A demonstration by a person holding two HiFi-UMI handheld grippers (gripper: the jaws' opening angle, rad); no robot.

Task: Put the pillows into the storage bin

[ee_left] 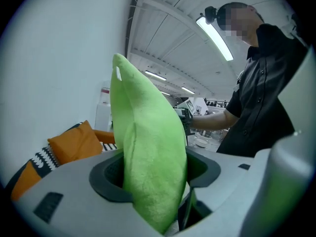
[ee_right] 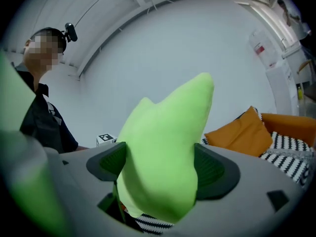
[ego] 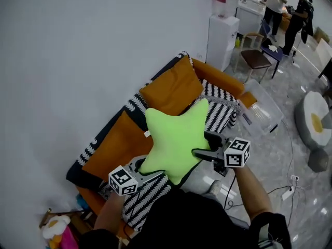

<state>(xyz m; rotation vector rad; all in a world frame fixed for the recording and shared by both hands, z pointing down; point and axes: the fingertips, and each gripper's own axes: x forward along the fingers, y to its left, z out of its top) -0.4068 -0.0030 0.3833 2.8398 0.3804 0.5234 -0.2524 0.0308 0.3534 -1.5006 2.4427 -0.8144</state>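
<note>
A lime-green star-shaped pillow hangs in the air above the orange sofa, held from two sides. My left gripper is shut on the pillow's lower left point, which fills the space between its jaws in the left gripper view. At the pillow's right side my right gripper is shut on another point, and the plush presses both pads. A clear plastic storage bin stands on the floor at the sofa's right end.
On the sofa lie an orange pillow, a black-and-white striped pillow and another striped one near me. A water dispenser, a chair and two people stand beyond. Cables and a power strip lie on the floor.
</note>
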